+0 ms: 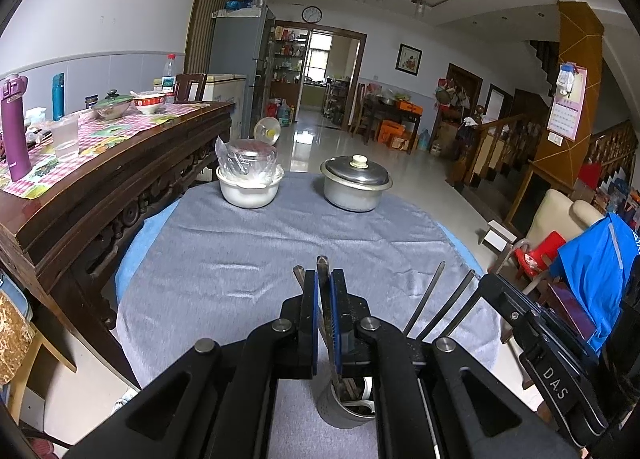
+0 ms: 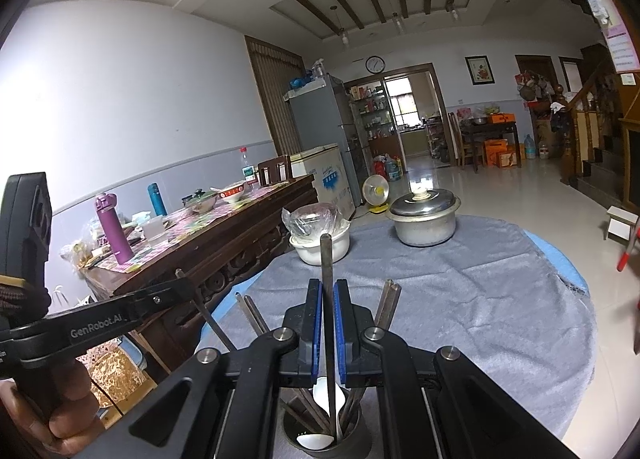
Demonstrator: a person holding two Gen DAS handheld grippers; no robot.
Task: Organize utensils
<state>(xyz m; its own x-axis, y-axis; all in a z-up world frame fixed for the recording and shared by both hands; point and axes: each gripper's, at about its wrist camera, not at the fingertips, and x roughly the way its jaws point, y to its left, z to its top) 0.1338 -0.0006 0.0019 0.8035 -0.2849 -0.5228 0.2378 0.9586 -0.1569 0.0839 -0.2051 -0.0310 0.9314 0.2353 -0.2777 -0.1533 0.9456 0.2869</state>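
Left wrist view first: the left gripper (image 1: 325, 283) has its jaws closed tight on a dark chopstick (image 1: 322, 279), whose tip pokes up just past the fingertips while its lower end drops behind the blue pads into a metal utensil holder (image 1: 344, 403) directly below the claw. That chopstick's long axis runs nearly upright, leaning slightly back toward the camera. The holder's base is cut off by the gripper body, and its contents are hard to make out beyond a white spoon edge. Just left of the claw another stick tip (image 1: 298, 273) shows, mostly hidden by the left finger. To the right, two more chopsticks (image 1: 430, 299) slant up and away, beside the black frame of the other gripper. In the right wrist view, the right gripper (image 2: 328, 299) is likewise clamped shut on one long chopstick (image 2: 327, 279), standing almost vertical, its top well above the fingertips and its foot down in the holder (image 2: 328, 435) beneath the claw, next to a white spoon (image 2: 320, 439). Further sticks fan out left and right of the fingers. Beyond both claws, across the grey cloth (image 2: 460, 291), sit a white bowl covered in plastic wrap (image 2: 320, 235) ahead-left and a lidded metal pot (image 2: 424, 219) ahead-right. A person's hand (image 2: 52, 411) grips the left tool at the lower left edge, partly out of frame.
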